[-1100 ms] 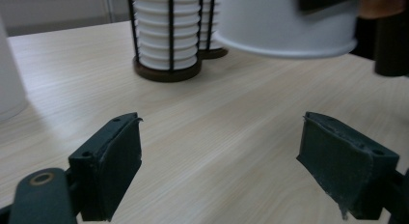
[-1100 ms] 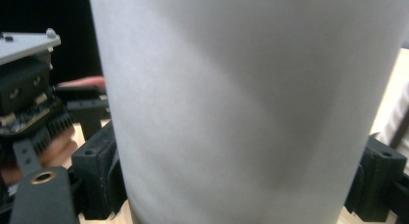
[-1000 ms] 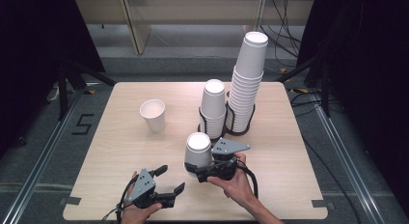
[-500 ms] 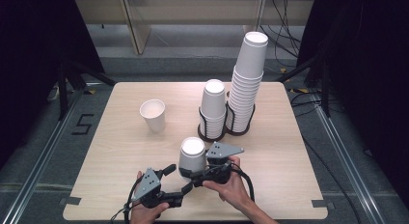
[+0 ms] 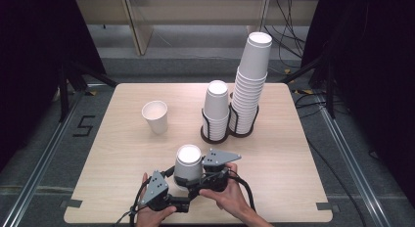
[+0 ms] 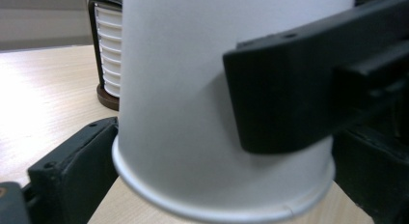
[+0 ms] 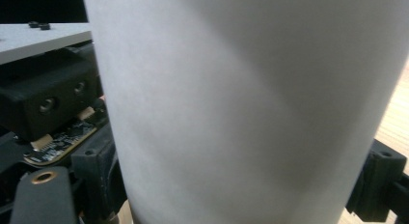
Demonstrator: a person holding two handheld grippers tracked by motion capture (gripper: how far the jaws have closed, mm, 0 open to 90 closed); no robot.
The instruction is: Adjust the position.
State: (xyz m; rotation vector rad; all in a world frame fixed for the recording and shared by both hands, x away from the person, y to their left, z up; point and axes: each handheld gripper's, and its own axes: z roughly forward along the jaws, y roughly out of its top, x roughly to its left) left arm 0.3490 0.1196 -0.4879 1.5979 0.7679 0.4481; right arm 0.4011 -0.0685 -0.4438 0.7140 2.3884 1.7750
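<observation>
A white paper cup [image 5: 188, 161], upside down with its rim toward the table, is held just above the table's front middle. My right gripper [image 5: 192, 175] is shut on it from the right, one jaw crossing the cup's wall in the left gripper view. My left gripper [image 5: 179, 184] reaches in from the lower left, open, its jaws on either side of the cup's rim [image 6: 217, 204] and very close to it. In the right gripper view the cup [image 7: 241, 113] sits between that gripper's jaws, with the left gripper's body behind it at the left.
An upright white cup [image 5: 155, 115] stands alone at the left middle of the wooden table [image 5: 293, 153]. A short stack of inverted cups [image 5: 216, 109] and a tall stack [image 5: 250, 85] stand in black holders behind the held cup.
The right gripper has brought the cup toward the front and left. The left gripper has moved up and in, so its jaws now flank the cup's rim.
</observation>
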